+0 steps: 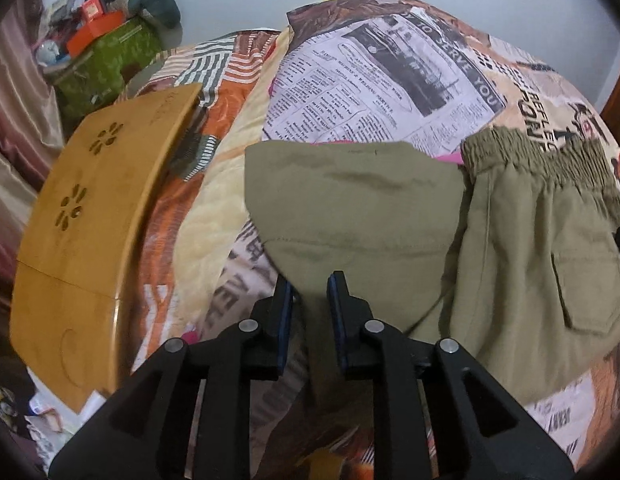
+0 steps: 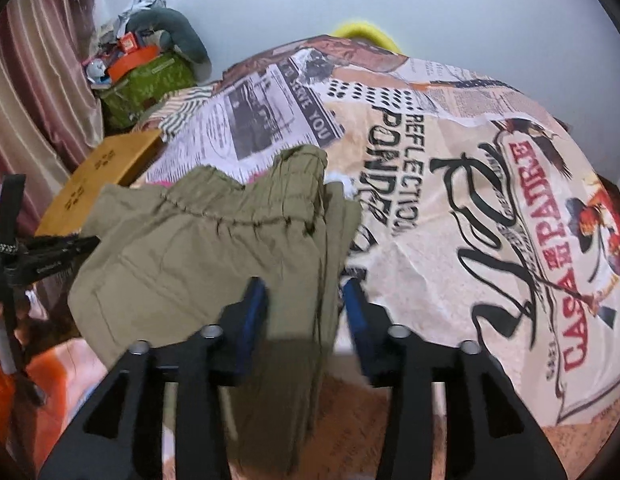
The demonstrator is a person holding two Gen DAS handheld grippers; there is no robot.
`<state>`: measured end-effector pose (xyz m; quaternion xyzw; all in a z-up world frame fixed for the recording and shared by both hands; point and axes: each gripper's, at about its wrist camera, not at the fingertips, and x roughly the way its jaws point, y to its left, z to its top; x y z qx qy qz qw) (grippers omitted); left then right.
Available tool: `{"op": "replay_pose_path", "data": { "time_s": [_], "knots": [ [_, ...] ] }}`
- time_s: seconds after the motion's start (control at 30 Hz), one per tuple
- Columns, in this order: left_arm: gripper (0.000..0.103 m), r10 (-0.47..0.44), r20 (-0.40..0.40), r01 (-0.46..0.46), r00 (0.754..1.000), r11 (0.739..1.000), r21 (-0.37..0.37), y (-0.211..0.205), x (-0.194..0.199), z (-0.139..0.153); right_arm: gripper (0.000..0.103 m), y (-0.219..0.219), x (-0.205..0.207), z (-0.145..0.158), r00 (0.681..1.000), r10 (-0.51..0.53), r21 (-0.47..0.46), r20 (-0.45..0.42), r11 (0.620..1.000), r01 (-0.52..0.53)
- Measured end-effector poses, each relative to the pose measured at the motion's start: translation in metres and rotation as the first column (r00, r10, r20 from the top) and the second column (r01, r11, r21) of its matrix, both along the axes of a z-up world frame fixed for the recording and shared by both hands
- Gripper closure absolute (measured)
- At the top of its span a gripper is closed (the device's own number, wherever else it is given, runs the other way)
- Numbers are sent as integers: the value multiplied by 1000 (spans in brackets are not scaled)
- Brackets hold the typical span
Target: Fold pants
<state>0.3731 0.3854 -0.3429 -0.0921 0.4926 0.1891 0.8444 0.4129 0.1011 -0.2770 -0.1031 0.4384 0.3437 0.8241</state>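
Note:
Olive pants (image 1: 349, 200) lie on a newspaper-print bedspread (image 1: 369, 80), with a leg folded over and the elastic waistband (image 1: 529, 152) at the right. My left gripper (image 1: 310, 280) stands slightly open low over the folded leg's edge; cloth runs between its blue pads, which do not press it. In the right wrist view the pants (image 2: 198, 240) are bunched, waistband at the far side. My right gripper (image 2: 306, 284) is open wider, and a hanging fold of the cloth sits between its fingers, clear of the right pad. The left gripper's black body (image 2: 38, 256) shows at the pants' left edge.
A wooden lap table (image 1: 90, 200) lies on the bed to the left of the pants. Behind it a green box (image 1: 106, 60) carries orange boxes and clutter. Striped curtains (image 2: 38, 80) hang at the left. The bedspread (image 2: 449, 200) spreads to the right of the pants.

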Motion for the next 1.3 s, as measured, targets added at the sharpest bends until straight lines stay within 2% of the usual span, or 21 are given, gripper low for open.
{"op": "replay_pose_path", "data": {
  "time_s": [0.2, 0.27, 0.4, 0.5, 0.6, 0.73, 0.8, 0.9, 0.93, 1.03, 1.1, 1.23, 1.3],
  "knots": [
    [84, 3, -49, -2, 999, 1000, 20, -6, -14, 5, 52, -21, -16, 1, 1000, 11, -32, -8, 999, -11],
    [84, -8, -79, 12, 997, 998, 54, -16, -21, 9, 52, -27, -21, 4, 1000, 6, -27, -25, 1000, -7],
    [84, -27, -69, 31, 997, 997, 64, -29, -33, 25, 52, -37, -35, 23, 1000, 9, -17, -18, 1000, -9],
    [84, -47, -24, 48, 999, 998, 34, -43, -49, 55, 52, -42, -47, 52, 1000, 15, 19, 22, 1000, -16],
    [84, -66, 43, 64, 997, 997, 45, -60, -67, 94, 52, -50, -64, 89, 995, 28, 83, 91, 996, -35],
    [84, -120, 170, 111, 978, 992, 66, -89, -102, 157, 52, -66, -97, 143, 982, 20, 184, 187, 981, -55],
    [83, -153, 247, 135, 957, 987, 87, -108, -127, 193, 52, -75, -116, 168, 974, 15, 240, 226, 968, -71],
    [82, -182, 331, 153, 926, 982, 111, -129, -158, 232, 52, -89, -146, 199, 957, 7, 302, 290, 948, -99],
    [82, -195, 378, 159, 905, 979, 126, -142, -177, 252, 52, -93, -157, 208, 950, 9, 319, 312, 941, -114],
    [82, -213, 440, 148, 872, 973, 178, -161, -210, 280, 52, -108, -192, 235, 925, 4, 360, 381, 921, -152],
    [80, -228, 497, 135, 837, 967, 216, -177, -240, 303, 52, -116, -213, 249, 906, -4, 383, 423, 907, -174],
    [69, -245, 590, 108, 769, 960, 257, -204, -288, 333, 52, -132, -253, 269, 876, -28, 422, 482, 884, -204],
    [67, -255, 644, 78, 722, 954, 291, -221, -320, 347, 52, -137, -270, 275, 861, -38, 437, 507, 872, -218]
  ]
}}
